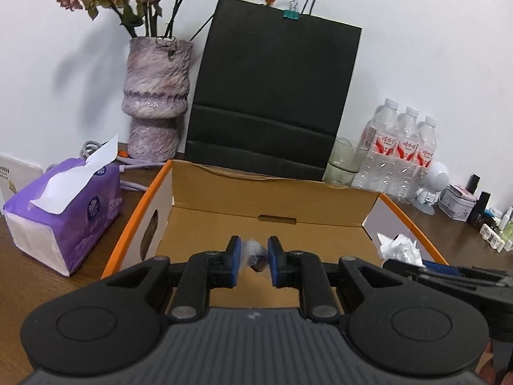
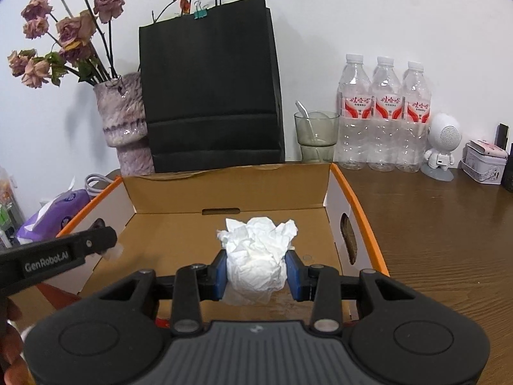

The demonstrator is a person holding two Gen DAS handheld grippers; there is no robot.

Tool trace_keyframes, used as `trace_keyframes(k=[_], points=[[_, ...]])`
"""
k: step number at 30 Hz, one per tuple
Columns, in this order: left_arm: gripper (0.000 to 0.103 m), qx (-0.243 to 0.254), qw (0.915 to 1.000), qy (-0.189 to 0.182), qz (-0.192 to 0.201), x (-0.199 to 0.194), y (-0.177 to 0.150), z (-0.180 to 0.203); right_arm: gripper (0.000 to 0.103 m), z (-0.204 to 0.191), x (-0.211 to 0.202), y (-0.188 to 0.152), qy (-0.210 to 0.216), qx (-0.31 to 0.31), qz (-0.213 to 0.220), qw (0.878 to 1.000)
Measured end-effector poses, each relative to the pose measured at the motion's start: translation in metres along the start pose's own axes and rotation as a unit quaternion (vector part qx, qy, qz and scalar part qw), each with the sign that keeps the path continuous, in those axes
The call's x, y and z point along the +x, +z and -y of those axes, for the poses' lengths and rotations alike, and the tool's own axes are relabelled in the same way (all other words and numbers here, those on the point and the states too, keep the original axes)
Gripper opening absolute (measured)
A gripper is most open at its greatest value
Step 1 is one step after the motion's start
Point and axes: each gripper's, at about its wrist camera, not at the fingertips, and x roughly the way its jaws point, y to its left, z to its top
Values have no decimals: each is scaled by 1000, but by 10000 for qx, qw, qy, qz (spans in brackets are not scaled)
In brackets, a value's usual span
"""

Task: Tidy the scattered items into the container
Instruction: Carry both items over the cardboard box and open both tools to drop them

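An open cardboard box [image 1: 272,199] [image 2: 224,192] with orange edges stands on the wooden table. My left gripper [image 1: 255,244] hovers over the near left part of the box, shut on a small dark item in clear wrap [image 1: 256,256]. In the right wrist view the left gripper [image 2: 107,243] comes in from the left above the box's left wall. My right gripper [image 2: 255,258] is shut on a crumpled white tissue [image 2: 256,237] above the box's near middle. That tissue [image 1: 400,248] and the right gripper [image 1: 426,266] also show at the right of the left wrist view.
Behind the box stand a black paper bag [image 2: 208,96], a mottled vase of dried roses [image 2: 123,115], a glass with a spoon [image 2: 315,134] and three water bottles [image 2: 384,112]. A purple tissue pack [image 1: 67,211] lies left; a white figurine [image 2: 444,147] and a tin [image 2: 484,163] stand right.
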Motion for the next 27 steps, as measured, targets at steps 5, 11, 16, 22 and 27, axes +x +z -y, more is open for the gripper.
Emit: trace_keyframes(k=[5, 11, 16, 22, 27], points=[[69, -55, 9997, 215, -138, 1, 3, 1, 65, 3, -5, 4, -72, 6, 28, 10000], [103, -184, 9985, 503, -66, -8, 9, -3, 103, 3, -9, 9, -287, -115, -134, 9994], [103, -221, 9983, 534, -114, -7, 9, -4, 103, 2, -11, 10, -266, -138, -157, 9994], [103, -184, 9985, 509, -101, -7, 9, -1, 103, 2, -11, 11, -296, -142, -179, 9993], [103, -195, 9984, 520, -104, -8, 9, -1, 103, 3, -11, 11, -302, -116, -186, 9993]])
